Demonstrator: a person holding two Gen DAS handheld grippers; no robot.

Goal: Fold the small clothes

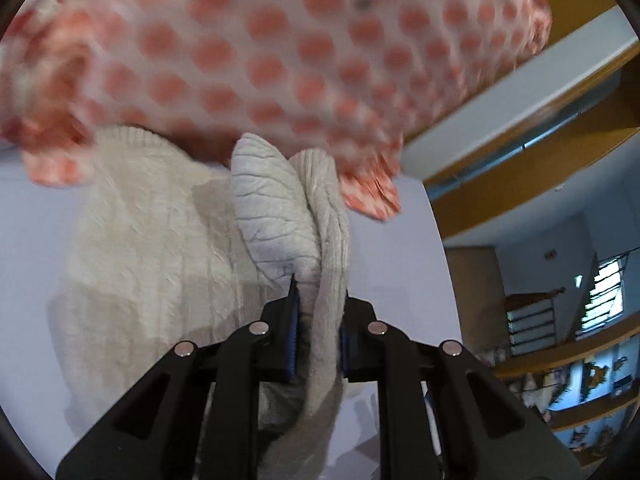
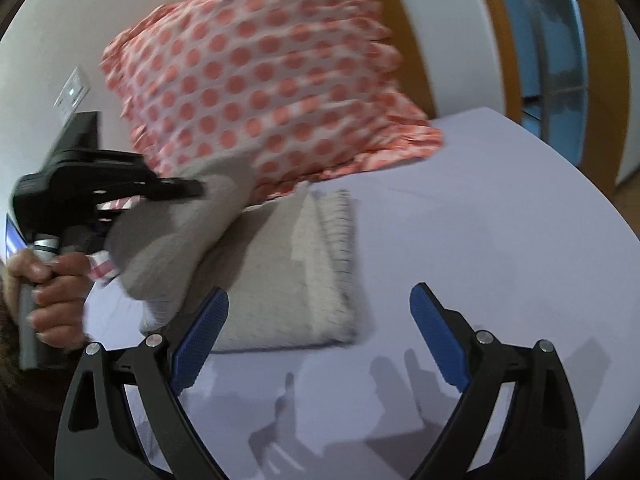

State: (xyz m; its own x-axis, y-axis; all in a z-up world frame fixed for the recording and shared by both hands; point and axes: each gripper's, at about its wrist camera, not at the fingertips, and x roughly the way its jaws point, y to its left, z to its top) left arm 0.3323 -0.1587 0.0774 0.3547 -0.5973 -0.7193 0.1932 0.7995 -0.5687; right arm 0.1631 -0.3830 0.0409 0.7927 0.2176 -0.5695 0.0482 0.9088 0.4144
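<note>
A cream knitted garment (image 2: 288, 280) lies partly folded on the pale table (image 2: 480, 240). My left gripper (image 1: 318, 340) is shut on a fold of this cream knit (image 1: 280, 216) and lifts it above the rest of the garment (image 1: 140, 240). In the right wrist view the left gripper (image 2: 188, 188) shows at the left, held by a hand, with the lifted knit hanging from it. My right gripper (image 2: 320, 320) is open and empty, hovering just in front of the garment's near edge.
A white cloth with red dots (image 2: 260, 92) lies heaped behind the knit, also blurred across the top of the left wrist view (image 1: 260, 52). Wooden door frames (image 2: 412, 60) and shelves (image 1: 568, 360) stand beyond the table's edge.
</note>
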